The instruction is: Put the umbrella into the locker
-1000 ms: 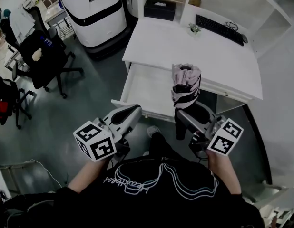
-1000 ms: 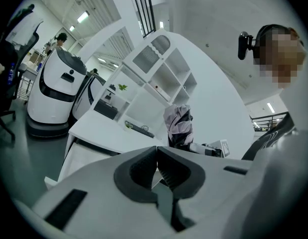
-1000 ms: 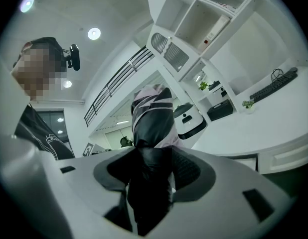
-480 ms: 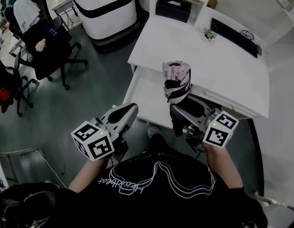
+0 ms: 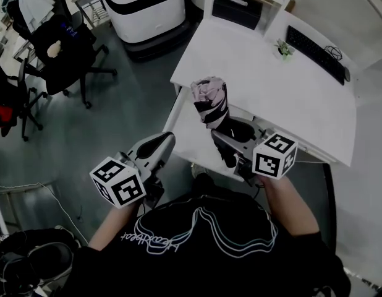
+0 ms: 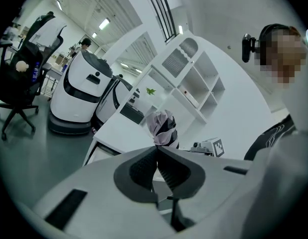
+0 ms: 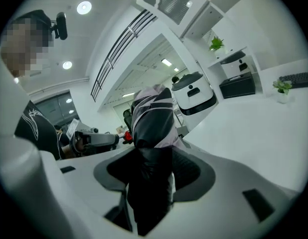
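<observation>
A folded pink-and-black umbrella (image 5: 211, 102) stands upright over the open white drawer (image 5: 186, 135) under the desk. My right gripper (image 5: 228, 146) is shut on its black lower end. In the right gripper view the umbrella (image 7: 153, 114) fills the gap of the right gripper (image 7: 154, 158), both pads pressing on it. My left gripper (image 5: 156, 147) hangs to the left of the drawer's near corner, shut and empty. In the left gripper view the tips of the left gripper (image 6: 156, 149) meet, with the umbrella (image 6: 163, 127) beyond them.
The white desk (image 5: 259, 79) carries a keyboard (image 5: 316, 47) and a small plant (image 5: 282, 48). A black box (image 5: 239, 8) sits in the shelf behind. A large white machine (image 5: 144, 8) and office chairs (image 5: 61, 51) stand on the grey floor to the left.
The right gripper has carried the umbrella left and down, from the desk edge to over the open drawer. The left gripper has shifted slightly along with it and stays shut.
</observation>
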The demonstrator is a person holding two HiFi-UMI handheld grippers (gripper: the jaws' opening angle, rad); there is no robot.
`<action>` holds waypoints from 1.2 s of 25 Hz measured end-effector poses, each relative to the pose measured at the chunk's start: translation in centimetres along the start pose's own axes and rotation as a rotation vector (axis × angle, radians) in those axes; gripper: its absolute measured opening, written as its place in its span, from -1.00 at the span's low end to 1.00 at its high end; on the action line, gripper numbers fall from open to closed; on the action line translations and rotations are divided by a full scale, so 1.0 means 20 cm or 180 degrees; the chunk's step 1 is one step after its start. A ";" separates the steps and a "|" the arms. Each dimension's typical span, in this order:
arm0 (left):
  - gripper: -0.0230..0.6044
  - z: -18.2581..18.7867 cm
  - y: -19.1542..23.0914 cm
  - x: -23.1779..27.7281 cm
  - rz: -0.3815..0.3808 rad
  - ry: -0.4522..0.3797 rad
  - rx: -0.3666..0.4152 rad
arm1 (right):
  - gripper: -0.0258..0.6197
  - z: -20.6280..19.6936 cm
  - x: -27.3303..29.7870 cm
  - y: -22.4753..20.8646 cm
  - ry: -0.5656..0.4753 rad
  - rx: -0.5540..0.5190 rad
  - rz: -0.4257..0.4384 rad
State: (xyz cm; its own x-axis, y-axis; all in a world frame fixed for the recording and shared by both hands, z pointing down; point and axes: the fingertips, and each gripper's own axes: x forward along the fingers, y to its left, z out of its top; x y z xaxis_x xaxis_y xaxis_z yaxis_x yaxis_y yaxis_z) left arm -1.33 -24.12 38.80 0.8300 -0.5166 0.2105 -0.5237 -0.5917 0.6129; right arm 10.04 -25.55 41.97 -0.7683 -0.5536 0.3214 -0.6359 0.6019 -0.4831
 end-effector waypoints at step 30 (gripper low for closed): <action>-0.91 -0.10 0.36 -0.01 0.0436 0.0137 -0.0386 | -0.24 -0.87 0.53 -0.56 0.2119 -0.1006 -0.0244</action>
State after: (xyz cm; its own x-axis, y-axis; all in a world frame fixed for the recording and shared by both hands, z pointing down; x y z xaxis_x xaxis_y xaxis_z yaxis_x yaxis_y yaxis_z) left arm -4.86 -27.08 44.76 0.7614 -0.5586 0.3290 -0.6074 -0.4374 0.6631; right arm 7.78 -28.10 65.03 -0.5393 -0.1951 0.8192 -0.6033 0.7682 -0.2142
